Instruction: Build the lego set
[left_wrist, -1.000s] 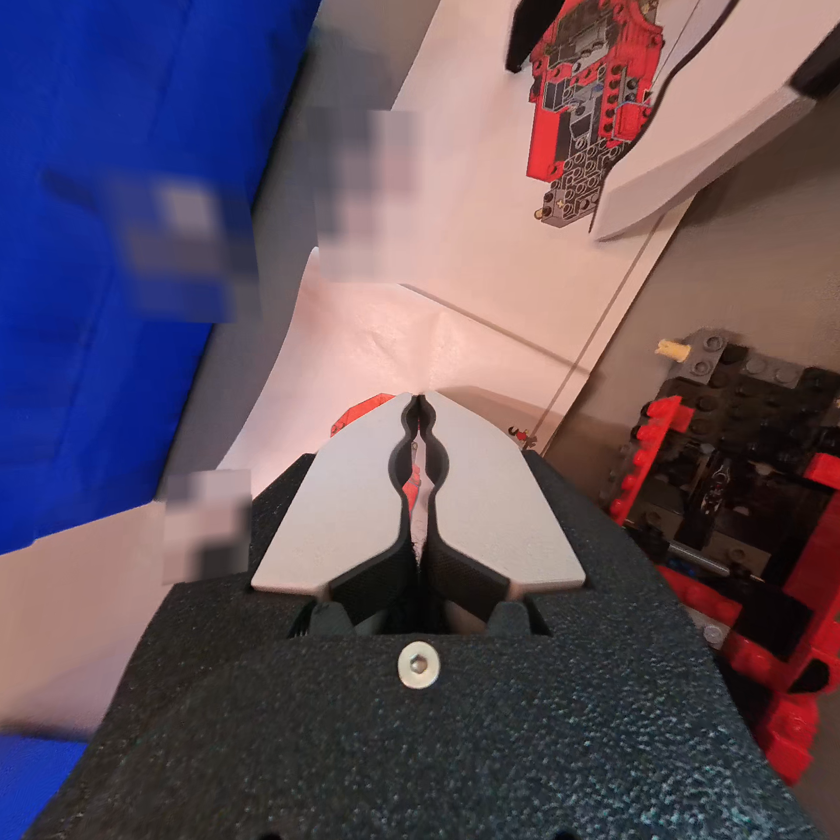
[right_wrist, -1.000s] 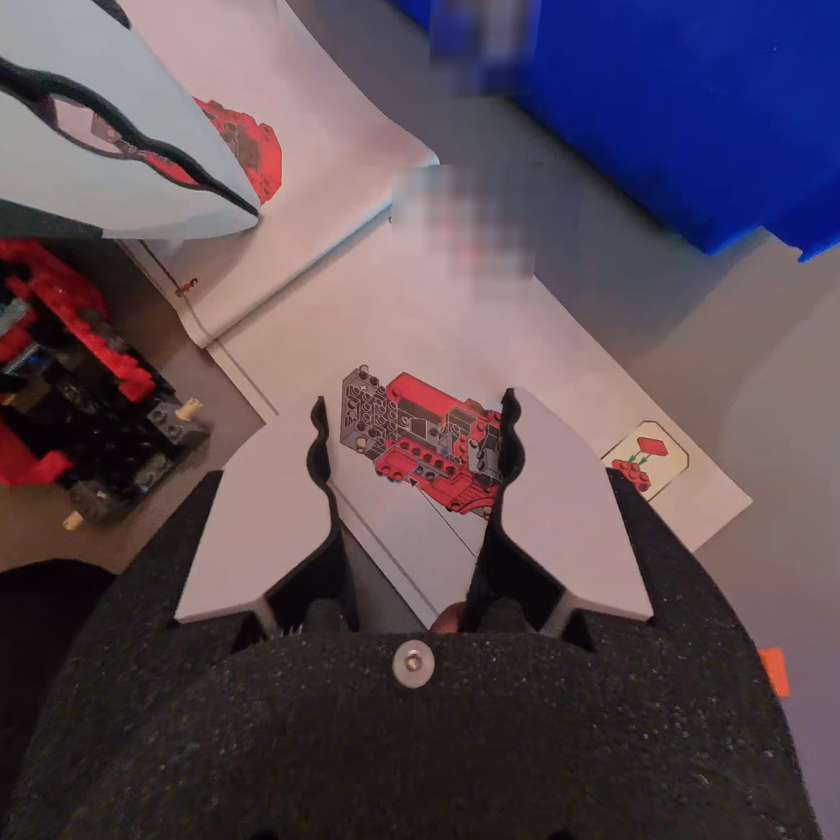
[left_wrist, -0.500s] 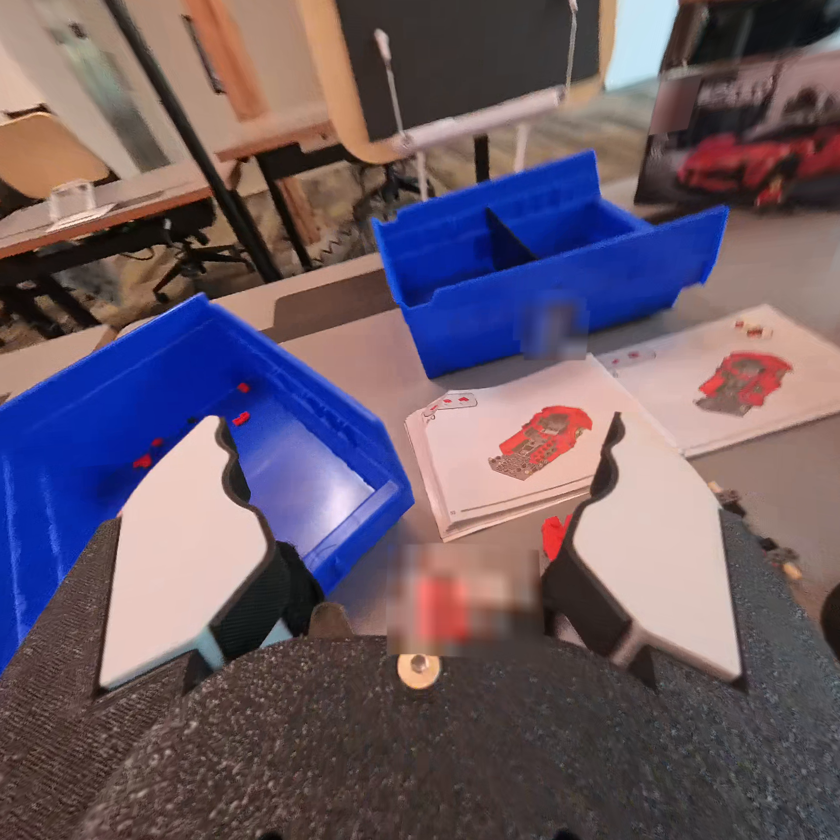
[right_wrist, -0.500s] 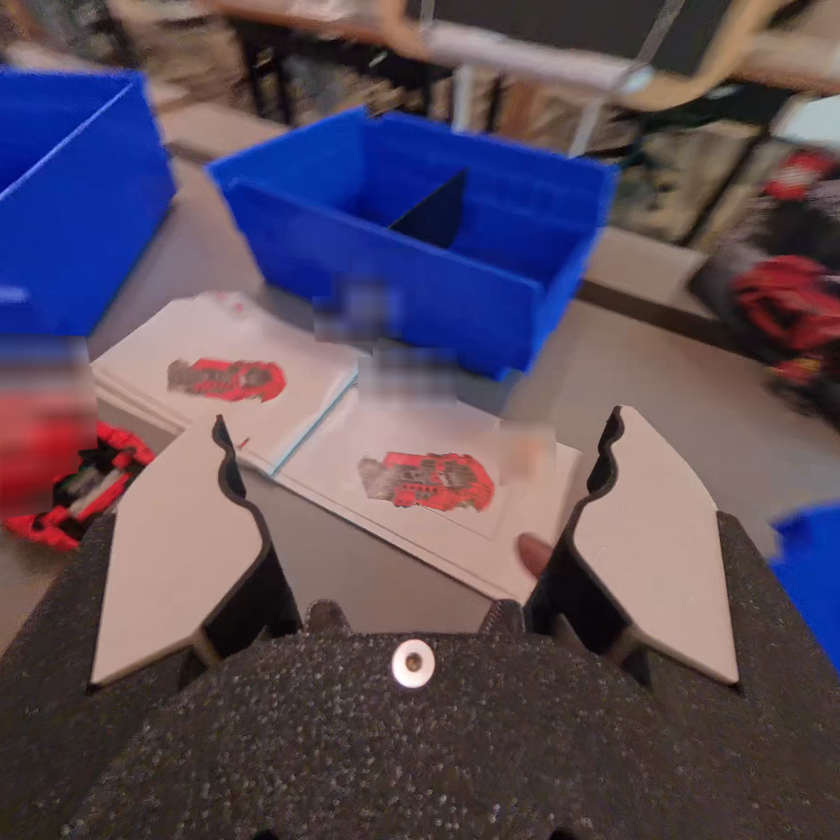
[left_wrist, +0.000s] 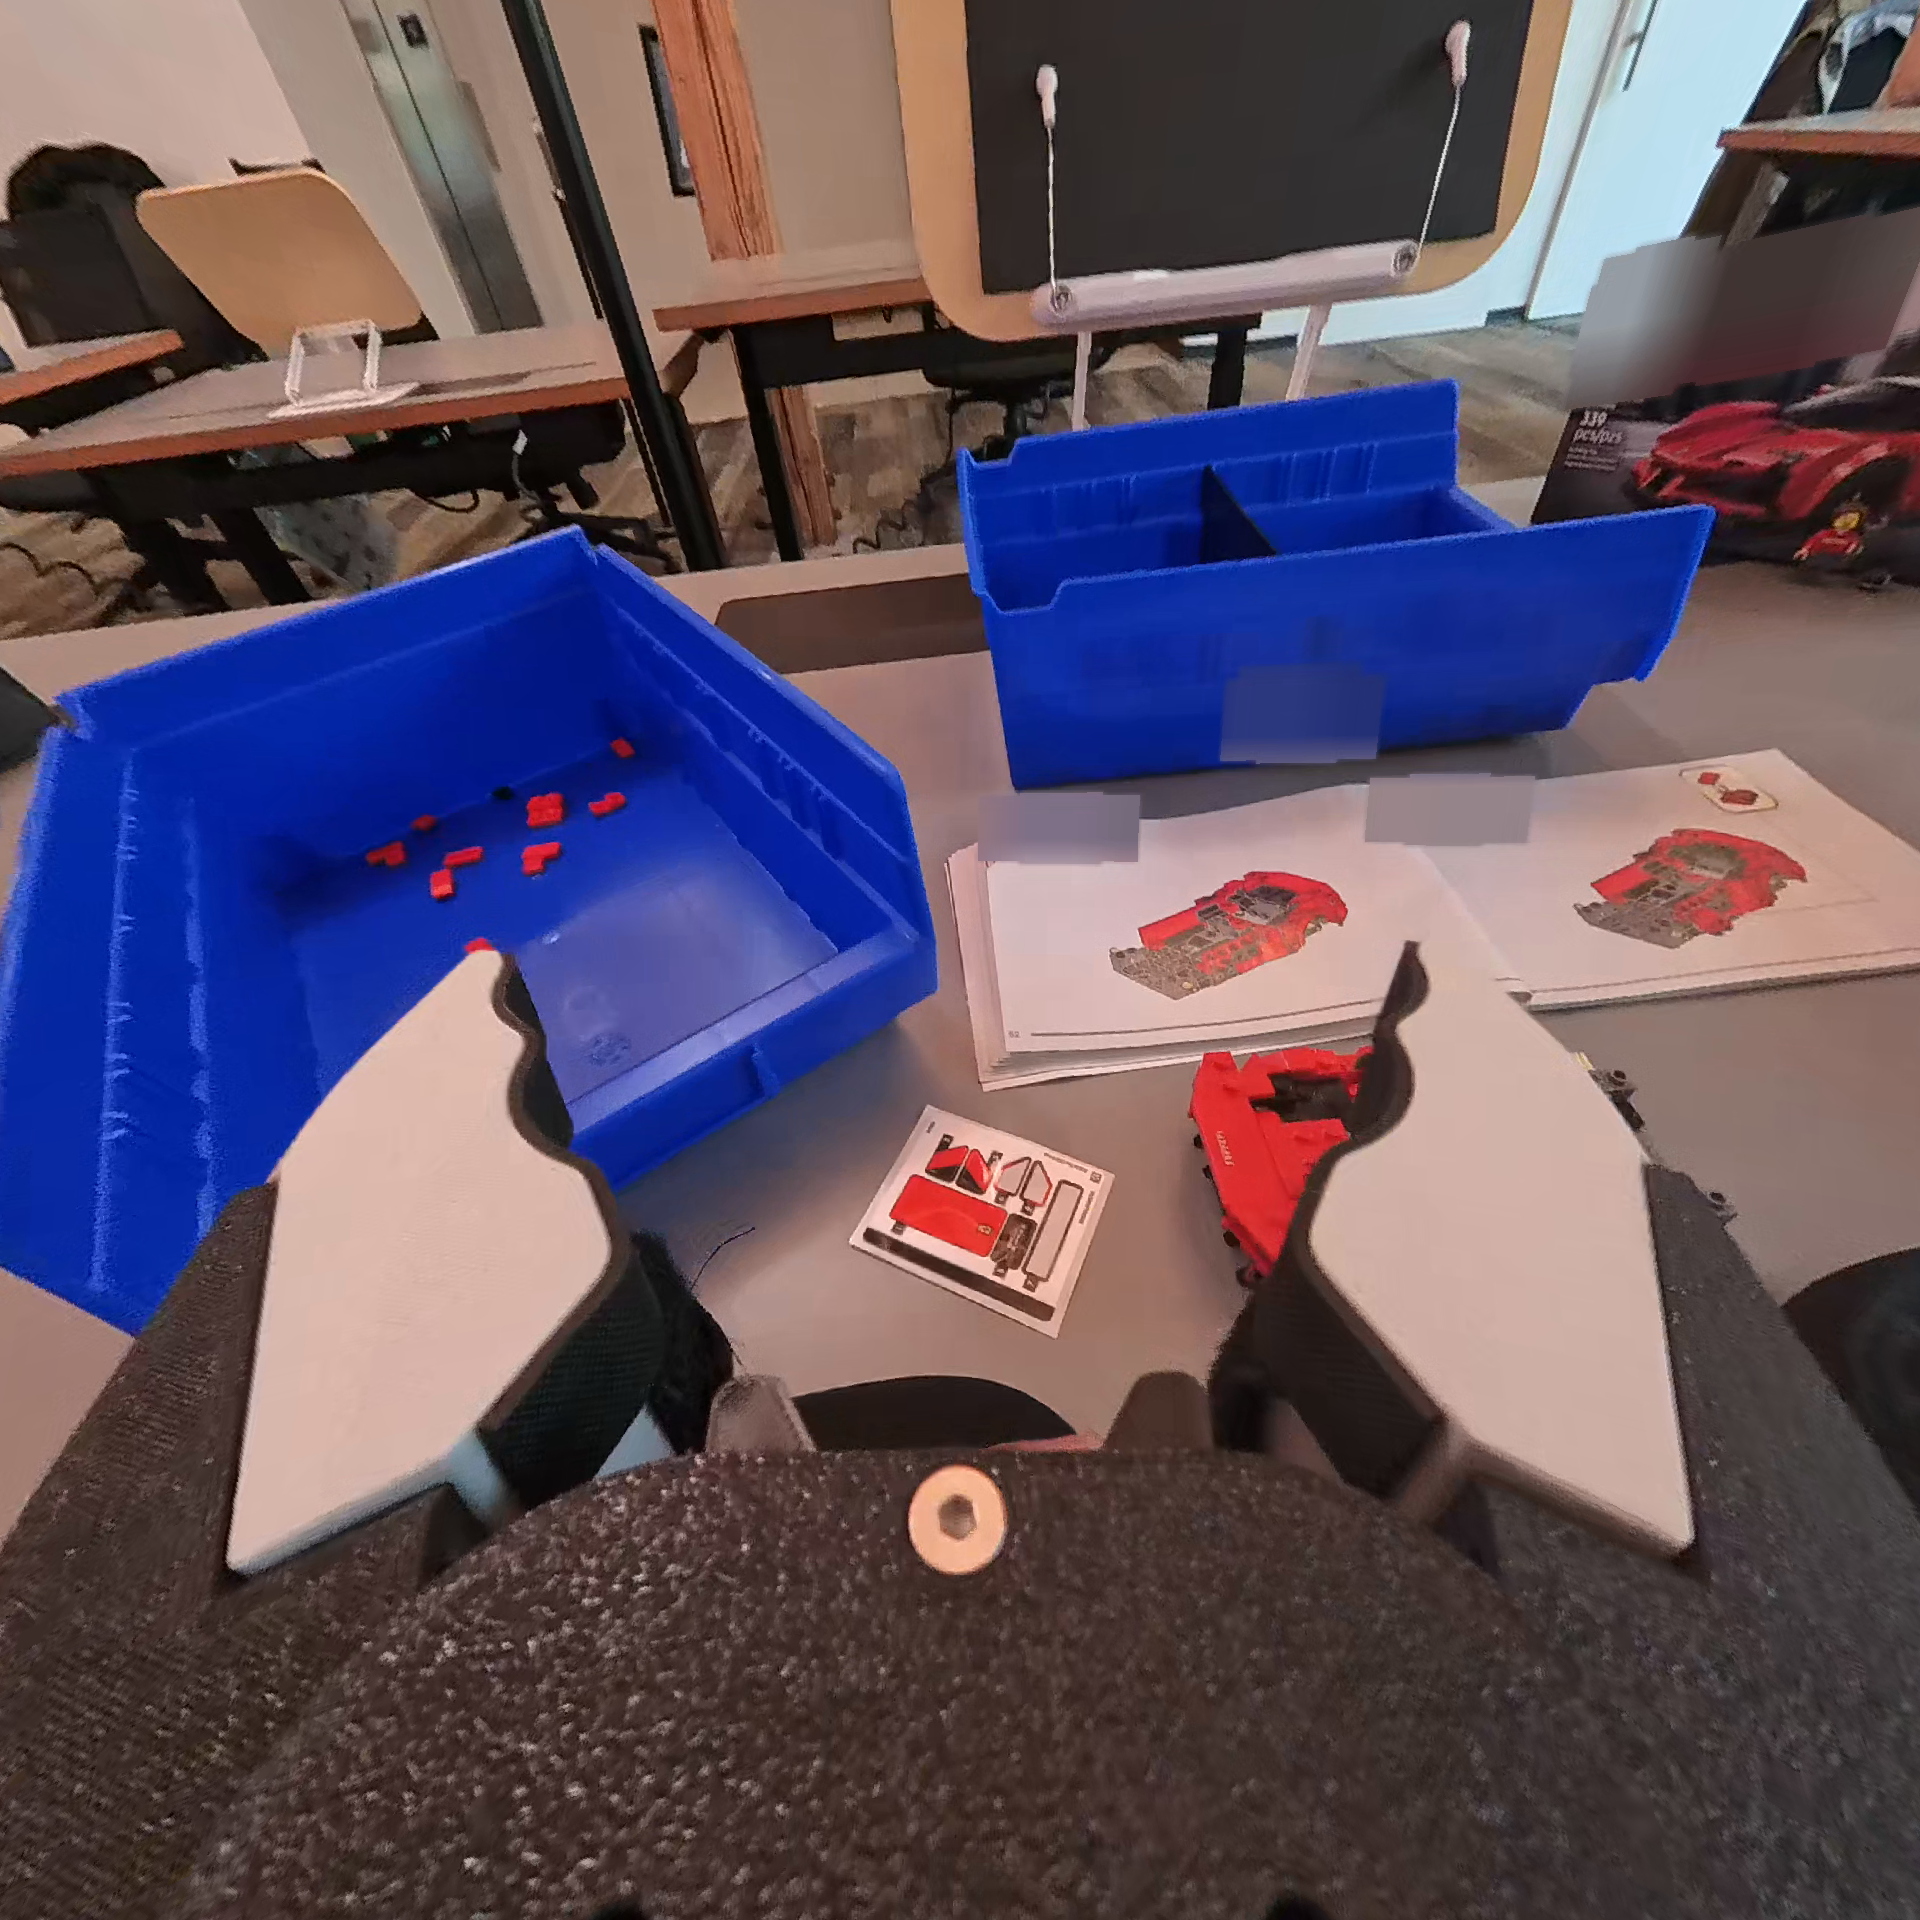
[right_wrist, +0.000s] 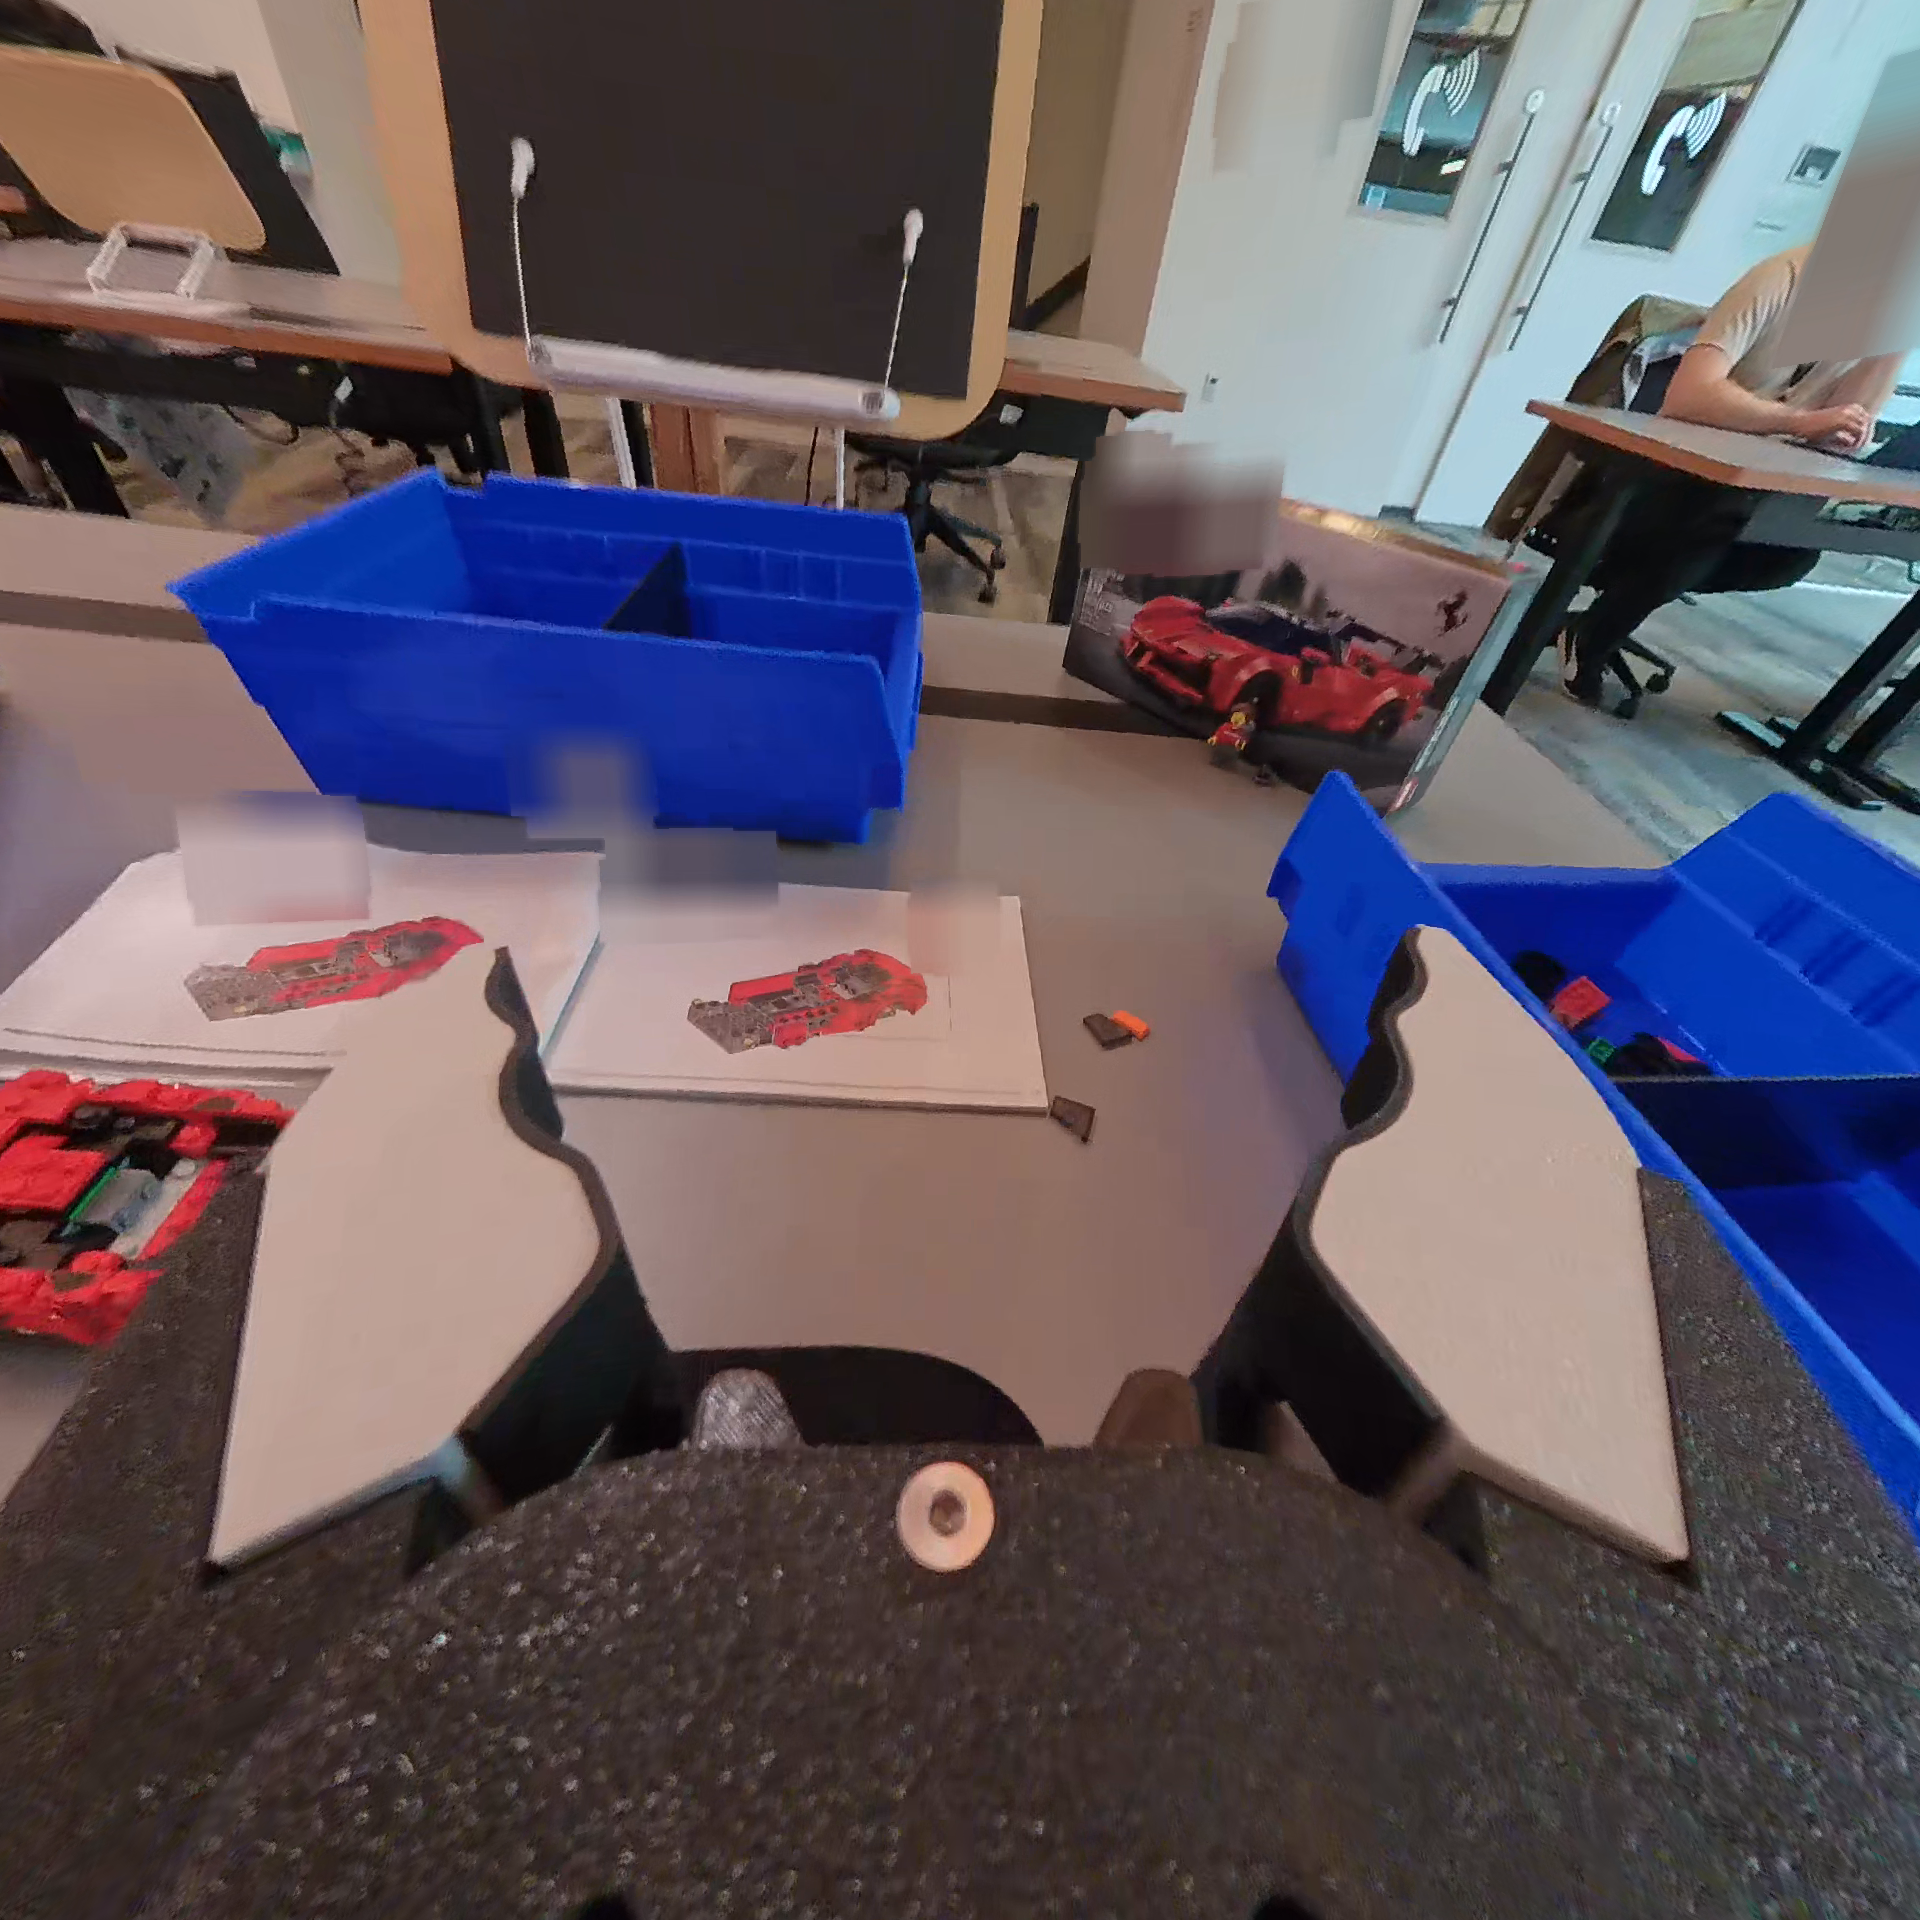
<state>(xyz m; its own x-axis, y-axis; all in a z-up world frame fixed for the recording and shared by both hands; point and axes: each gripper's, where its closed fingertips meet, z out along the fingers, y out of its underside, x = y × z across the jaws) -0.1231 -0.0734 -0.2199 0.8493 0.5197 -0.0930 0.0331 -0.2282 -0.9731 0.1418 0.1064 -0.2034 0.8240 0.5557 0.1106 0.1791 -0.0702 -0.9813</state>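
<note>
Grey-fingered left tongs (left_wrist: 951, 1049) and right tongs (right_wrist: 951, 1039) both gape wide — empty, above the table (right_wrist: 935, 1226).

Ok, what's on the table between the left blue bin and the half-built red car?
A sticker sheet lies flat on the table between the bin and the car, touching neither. The left wrist view shows it.

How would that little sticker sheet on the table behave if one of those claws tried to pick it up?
The sticker sheet looks thin and lies flat on the table, so pinching an edge may be hard. Lifted, it would probably flop. Pushed, it would likely slide, being light.
</note>
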